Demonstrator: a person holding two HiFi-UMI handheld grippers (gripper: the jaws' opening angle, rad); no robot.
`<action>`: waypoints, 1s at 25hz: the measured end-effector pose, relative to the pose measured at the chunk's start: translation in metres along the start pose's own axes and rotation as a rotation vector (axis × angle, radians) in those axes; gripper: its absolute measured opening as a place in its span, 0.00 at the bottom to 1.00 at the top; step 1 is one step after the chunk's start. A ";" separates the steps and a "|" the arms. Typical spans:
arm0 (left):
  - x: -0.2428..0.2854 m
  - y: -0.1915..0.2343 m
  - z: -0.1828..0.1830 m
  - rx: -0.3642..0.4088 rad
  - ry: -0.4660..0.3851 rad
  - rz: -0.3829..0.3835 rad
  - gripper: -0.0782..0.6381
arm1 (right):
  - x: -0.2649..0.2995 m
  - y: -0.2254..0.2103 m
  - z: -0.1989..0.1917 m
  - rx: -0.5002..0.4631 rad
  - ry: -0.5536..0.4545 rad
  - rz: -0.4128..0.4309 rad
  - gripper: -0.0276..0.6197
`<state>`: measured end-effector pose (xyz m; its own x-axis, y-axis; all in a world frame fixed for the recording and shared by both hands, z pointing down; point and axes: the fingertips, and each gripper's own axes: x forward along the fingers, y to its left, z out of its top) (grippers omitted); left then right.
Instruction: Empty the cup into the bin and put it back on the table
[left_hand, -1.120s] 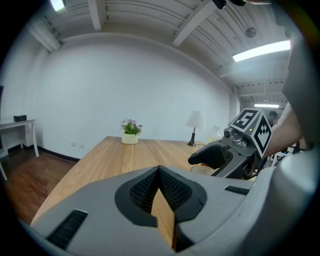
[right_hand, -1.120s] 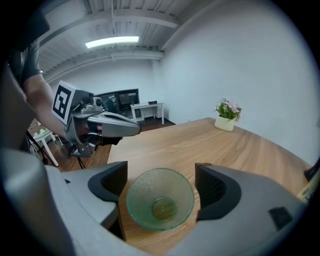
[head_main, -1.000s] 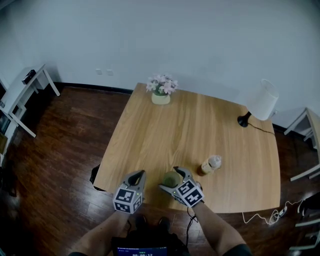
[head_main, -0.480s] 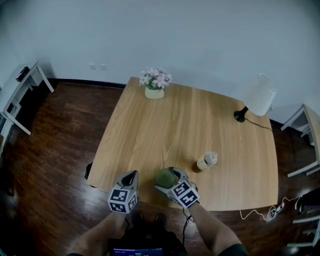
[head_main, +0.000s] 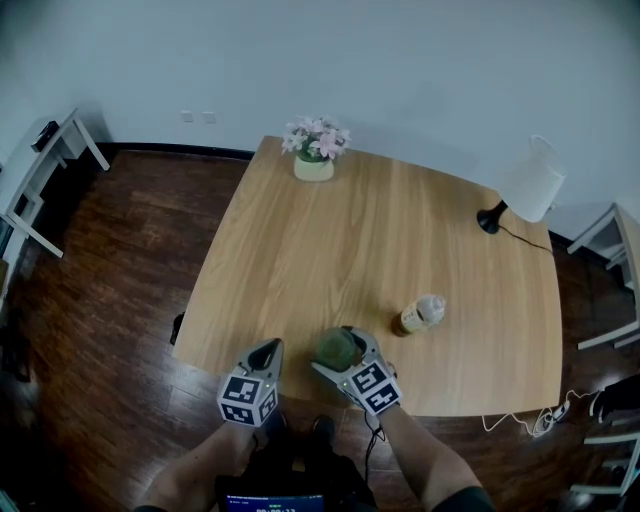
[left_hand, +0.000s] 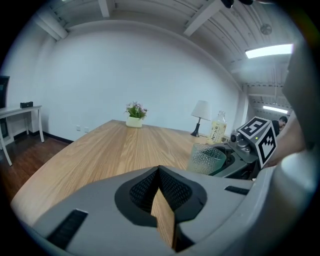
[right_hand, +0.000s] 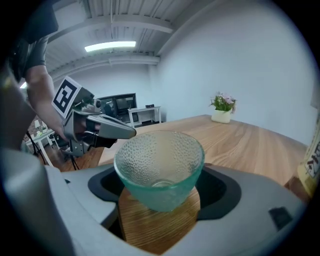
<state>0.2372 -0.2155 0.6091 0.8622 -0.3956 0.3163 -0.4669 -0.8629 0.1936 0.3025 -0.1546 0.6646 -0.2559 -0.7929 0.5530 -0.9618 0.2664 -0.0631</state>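
Note:
A green dimpled glass cup (head_main: 337, 349) stands upright between the jaws of my right gripper (head_main: 336, 351), just over the front edge of the wooden table (head_main: 380, 250). In the right gripper view the cup (right_hand: 159, 167) fills the space between the jaws of the right gripper (right_hand: 159, 197), and nothing shows inside it. My left gripper (head_main: 272, 346) hovers to the cup's left, off the table's front edge. It is shut with nothing in it (left_hand: 159, 172). In the left gripper view the cup (left_hand: 205, 159) shows to the right.
A small bottle (head_main: 421, 313) stands right of the cup. A flower pot (head_main: 314, 160) and a white lamp (head_main: 528, 185) sit at the table's far side. A dark object (head_main: 177, 327), partly hidden, sits on the floor under the table's left edge. White furniture stands at both sides.
The head view has shifted a little. Both grippers and the cup stay at about the same spot by the front edge.

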 end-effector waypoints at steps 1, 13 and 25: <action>0.000 -0.002 0.000 0.002 0.000 -0.004 0.10 | 0.000 0.000 0.001 0.000 -0.007 -0.005 0.71; -0.011 -0.005 0.002 -0.013 -0.020 -0.024 0.10 | 0.002 -0.005 0.008 0.006 -0.068 -0.039 0.65; -0.041 -0.007 0.063 0.006 -0.150 -0.035 0.10 | -0.036 0.012 0.063 -0.015 -0.136 -0.015 0.65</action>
<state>0.2174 -0.2127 0.5366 0.8977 -0.4077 0.1668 -0.4354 -0.8787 0.1959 0.2938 -0.1577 0.5918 -0.2538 -0.8633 0.4363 -0.9642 0.2618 -0.0428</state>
